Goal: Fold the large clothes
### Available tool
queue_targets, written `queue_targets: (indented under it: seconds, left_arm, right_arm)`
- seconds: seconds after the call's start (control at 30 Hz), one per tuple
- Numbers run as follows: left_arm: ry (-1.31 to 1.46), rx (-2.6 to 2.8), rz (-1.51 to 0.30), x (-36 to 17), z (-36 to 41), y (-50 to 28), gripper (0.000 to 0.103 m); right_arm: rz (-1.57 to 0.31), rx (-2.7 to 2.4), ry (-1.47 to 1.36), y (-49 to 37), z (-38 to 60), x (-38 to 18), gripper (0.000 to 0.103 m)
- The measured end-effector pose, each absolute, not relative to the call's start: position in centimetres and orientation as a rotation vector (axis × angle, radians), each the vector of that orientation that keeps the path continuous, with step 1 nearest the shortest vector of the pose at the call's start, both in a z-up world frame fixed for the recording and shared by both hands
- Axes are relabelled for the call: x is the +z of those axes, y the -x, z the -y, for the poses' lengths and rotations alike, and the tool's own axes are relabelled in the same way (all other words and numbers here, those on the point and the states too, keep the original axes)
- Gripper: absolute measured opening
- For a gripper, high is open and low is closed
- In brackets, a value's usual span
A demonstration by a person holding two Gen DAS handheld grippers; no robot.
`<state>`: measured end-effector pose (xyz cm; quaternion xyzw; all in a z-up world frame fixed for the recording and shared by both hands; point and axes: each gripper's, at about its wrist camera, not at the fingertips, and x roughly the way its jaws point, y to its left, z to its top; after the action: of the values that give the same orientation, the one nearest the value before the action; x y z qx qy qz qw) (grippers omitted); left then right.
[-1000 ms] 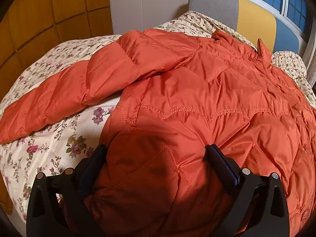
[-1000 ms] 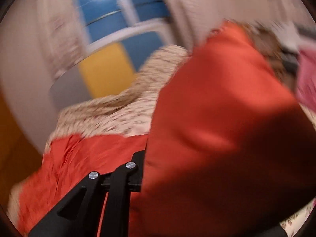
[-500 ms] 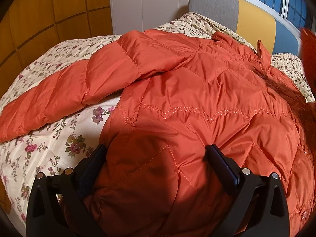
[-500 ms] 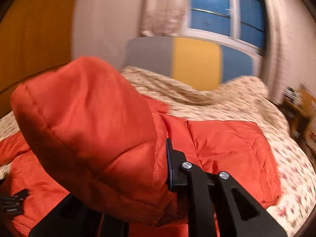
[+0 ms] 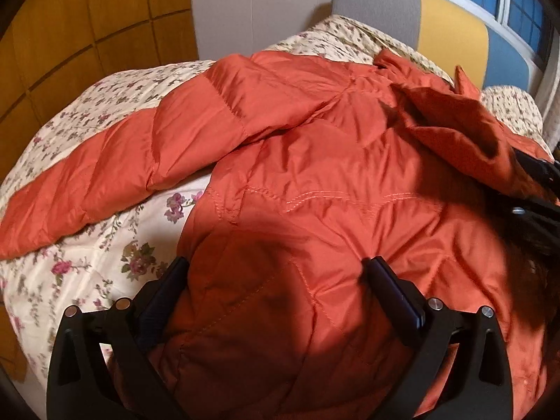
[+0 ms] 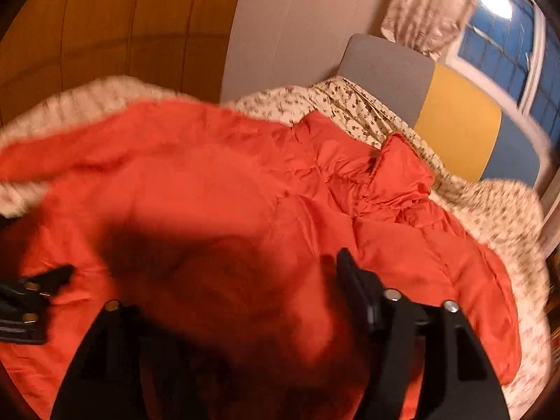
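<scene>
Jacket: one orange quilted jacket (image 5: 315, 161) spread over the middle of the bed, collar toward the headboard end, hem toward the near edge.
Sleeves: two. One sleeve (image 5: 115, 161) lies stretched out flat toward the left edge of the bed. The other sleeve (image 5: 465, 133) is folded in across the chest on the right side, its cuff end beside the right gripper.
Bed: one bed with a cream flowered quilt (image 5: 105, 266) under the jacket; the quilt shows bare along the left edge and behind the collar.
Headboard: one, in three panels, grey, yellow and blue (image 6: 458, 122).
Left gripper: one left gripper (image 5: 276, 273), jaws spread wide, set down on the lower part of the jacket near the hem, orange cloth bulging between the fingers; I cannot see the pads squeezing it.
Right gripper: one right gripper (image 6: 227, 280), jaws have just been opening and now stand apart; a blurred mound of sleeve cloth sits between them, loose, not pinched.
Window: one, dark blue panes (image 6: 504, 49), with a curtain (image 6: 427, 7) beside it.
</scene>
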<state>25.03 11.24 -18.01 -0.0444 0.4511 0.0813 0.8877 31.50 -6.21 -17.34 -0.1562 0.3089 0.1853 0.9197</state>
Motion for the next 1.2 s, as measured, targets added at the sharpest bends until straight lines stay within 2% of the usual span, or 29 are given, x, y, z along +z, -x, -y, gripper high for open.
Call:
queue_targets:
  seconds: [0.1, 0.2, 0.3, 0.6, 0.63, 0.67, 0.7, 0.77, 0.8, 0.83, 0.9, 1.03, 1.2]
  left_arm:
    - [0.138, 0.171, -0.878, -14.7, -11.4, -24.7, 0.100]
    - [0.230, 0.135, -0.766, -11.6, -11.3, -24.4, 0.100]
    - [0.303, 0.027, -0.733, -10.1, -10.1, -25.7, 0.100]
    - [0.560, -0.169, -0.895, -14.4, -5.9, -28.6, 0.100]
    - [0.528, -0.143, -0.924, -15.1, -5.3, -28.9, 0.100]
    - [0.510, -0.114, -0.945, -15.8, -4.9, -29.3, 0.100]
    - [0.519, -0.102, -0.944, -16.3, -4.9, -29.7, 0.094]
    - [0.520, -0.067, -0.919, -16.4, -5.3, -30.0, 0.069]
    - [0.490, -0.060, -0.911, -16.0, -5.2, -30.6, 0.042]
    - [0.478, -0.070, -0.913, -15.7, -5.2, -31.0, 0.022]
    - [0.453, -0.085, -0.902, -14.6, -5.3, -32.0, 0.013]
    - [0.344, -0.054, -0.850, -12.8, -6.2, -34.5, 0.013]
    - [0.224, -0.037, -0.880, -16.3, -5.8, -36.3, 0.014]
  right_arm:
    - [-0.610, 0.410, 0.177, -29.5, 9.6, -15.3, 0.070]
    - [-0.591, 0.382, 0.025, -28.1, 13.3, -14.2, 0.070]
    - [-0.555, 0.322, -0.093, -26.6, 17.4, -13.4, 0.070]
    - [-0.568, 0.091, -0.128, -24.1, 24.5, -12.7, 0.071]
    - [-0.571, 0.056, -0.144, -24.2, 25.3, -12.8, 0.070]
    - [-0.576, 0.017, -0.171, -24.3, 26.1, -12.9, 0.064]
    - [-0.586, -0.030, -0.211, -25.2, 26.9, -12.9, 0.061]
    - [-0.608, -0.075, -0.271, -26.5, 27.9, -13.0, 0.047]
    - [-0.621, -0.085, -0.298, -27.5, 28.3, -13.1, 0.044]
    - [-0.630, -0.088, -0.306, -28.1, 28.4, -13.2, 0.039]
    - [-0.650, -0.077, -0.310, -29.8, 28.4, -13.3, 0.032]
    - [-0.680, -0.042, -0.248, -31.8, 27.5, -14.3, 0.030]
    - [-0.778, -0.085, -0.224, -34.1, 27.8, -18.0, 0.025]
